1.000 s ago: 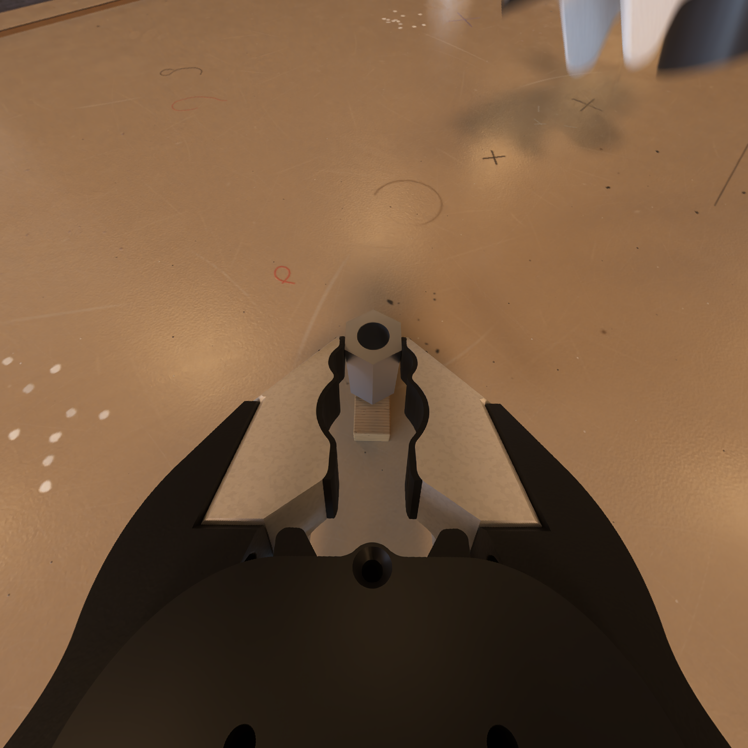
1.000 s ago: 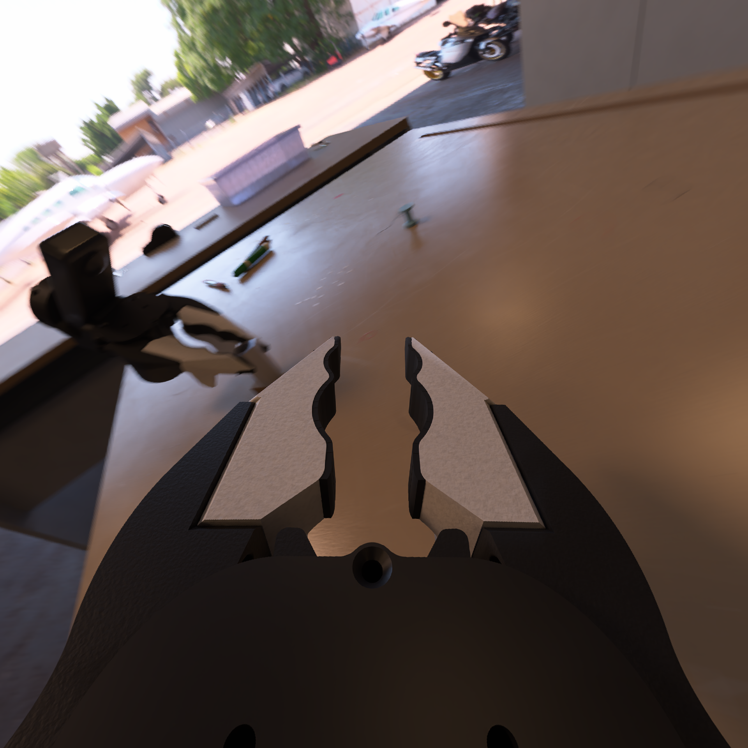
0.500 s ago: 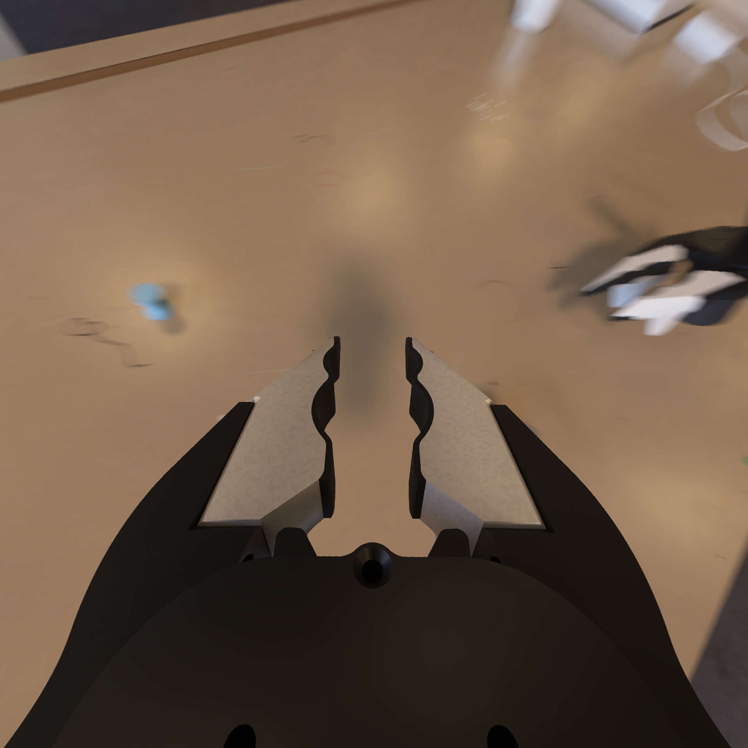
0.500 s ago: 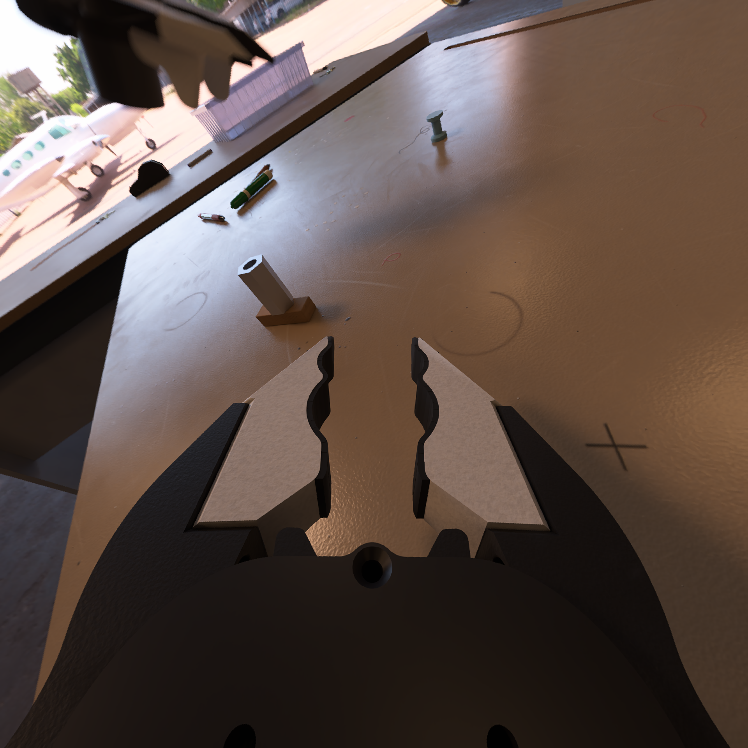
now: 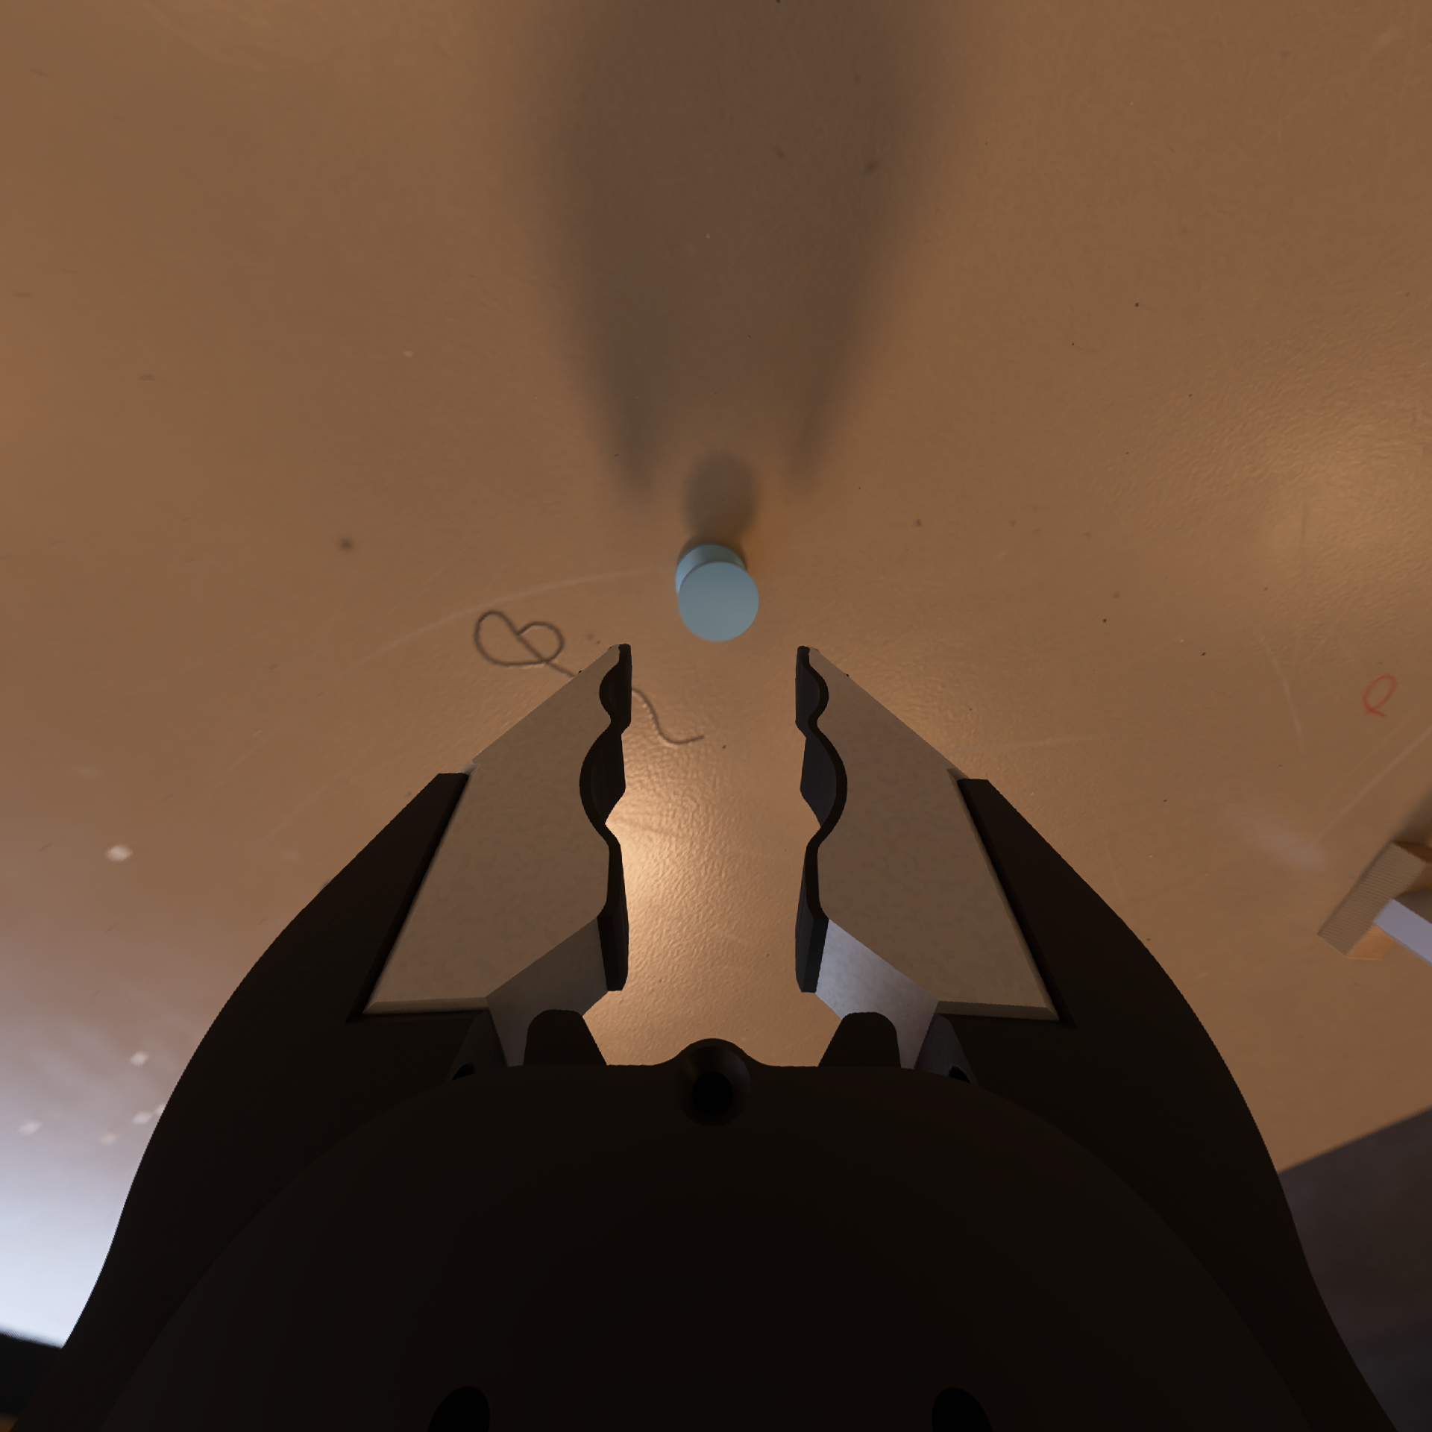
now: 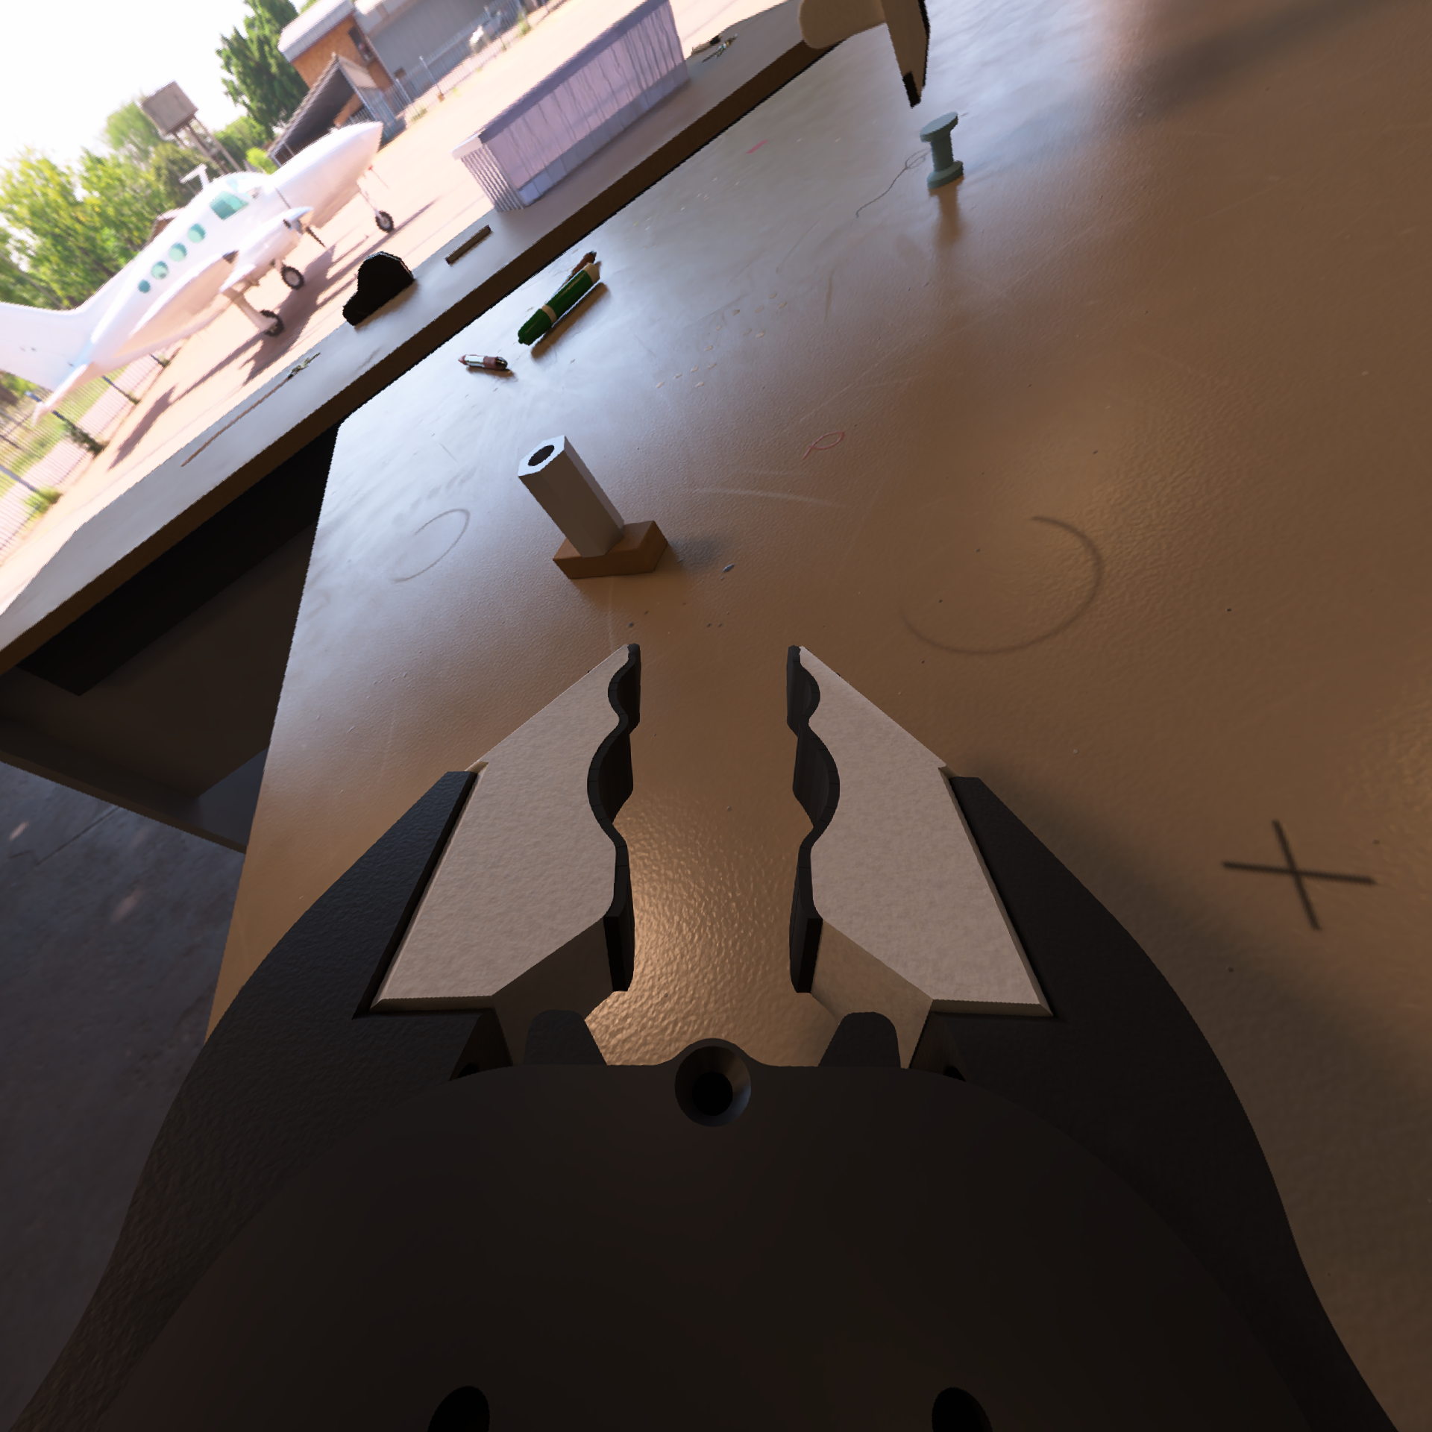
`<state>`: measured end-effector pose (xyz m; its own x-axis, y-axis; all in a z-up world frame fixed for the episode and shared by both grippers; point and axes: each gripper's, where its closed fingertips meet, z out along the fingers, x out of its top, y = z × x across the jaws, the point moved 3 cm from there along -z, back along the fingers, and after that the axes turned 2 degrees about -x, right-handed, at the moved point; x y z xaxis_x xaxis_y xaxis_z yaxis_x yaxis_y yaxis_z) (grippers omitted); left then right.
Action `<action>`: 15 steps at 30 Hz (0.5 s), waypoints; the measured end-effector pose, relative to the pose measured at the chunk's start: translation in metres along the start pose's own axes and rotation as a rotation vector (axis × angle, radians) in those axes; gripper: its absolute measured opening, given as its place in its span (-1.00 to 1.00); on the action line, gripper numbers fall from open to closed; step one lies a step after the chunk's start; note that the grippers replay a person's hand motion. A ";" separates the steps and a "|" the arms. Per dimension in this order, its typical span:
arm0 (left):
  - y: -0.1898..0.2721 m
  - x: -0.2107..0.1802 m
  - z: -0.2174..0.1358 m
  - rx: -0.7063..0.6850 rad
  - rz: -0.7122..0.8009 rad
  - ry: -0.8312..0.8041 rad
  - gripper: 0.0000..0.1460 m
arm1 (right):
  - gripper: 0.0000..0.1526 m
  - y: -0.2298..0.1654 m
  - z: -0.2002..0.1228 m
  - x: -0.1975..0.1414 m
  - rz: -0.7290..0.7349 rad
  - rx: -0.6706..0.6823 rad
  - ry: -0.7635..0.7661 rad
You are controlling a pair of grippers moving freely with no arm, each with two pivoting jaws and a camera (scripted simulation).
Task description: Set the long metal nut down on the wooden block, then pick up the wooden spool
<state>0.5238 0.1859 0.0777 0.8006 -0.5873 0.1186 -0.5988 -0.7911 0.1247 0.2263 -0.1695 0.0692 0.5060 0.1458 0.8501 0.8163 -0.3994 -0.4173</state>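
Note:
The pale blue spool [image 5: 717,598] stands upright on the table, seen from above just beyond my left gripper [image 5: 713,655], which is open and empty over it. In the right wrist view the spool [image 6: 941,151] stands far off with a left finger [image 6: 907,46] just above it. The long grey metal nut [image 6: 573,496] stands tilted on the small wooden block [image 6: 620,552] ahead and left of my right gripper [image 6: 713,655], which is open and empty. The block's corner [image 5: 1371,907] shows at the right edge of the left wrist view.
A green marker [image 6: 562,302] and a small red-tipped piece [image 6: 484,361] lie near the table's left edge. A black object [image 6: 377,285] sits on the neighbouring surface. Pen marks, circles and a cross [image 6: 1298,876] dot the tan tabletop [image 6: 1085,387].
My left gripper left the nut on the block and moved over to hover above the spool. My right gripper came lower and nearer the nut and block.

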 end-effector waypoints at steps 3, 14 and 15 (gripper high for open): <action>-0.004 0.001 0.016 -0.044 -0.017 -0.041 -0.42 | -0.51 0.000 -0.004 -0.002 0.019 0.012 -0.006; 0.003 0.004 0.003 -0.040 0.029 0.104 -0.69 | -0.51 0.004 -0.006 0.000 0.029 0.024 0.004; 0.005 0.005 -0.009 -0.033 0.033 0.148 -0.69 | -0.51 0.004 -0.007 0.001 0.029 0.022 0.009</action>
<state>0.5246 0.1810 0.0877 0.7702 -0.5791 0.2672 -0.6269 -0.7644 0.1506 0.2278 -0.1775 0.0704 0.5271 0.1266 0.8403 0.8073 -0.3835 -0.4486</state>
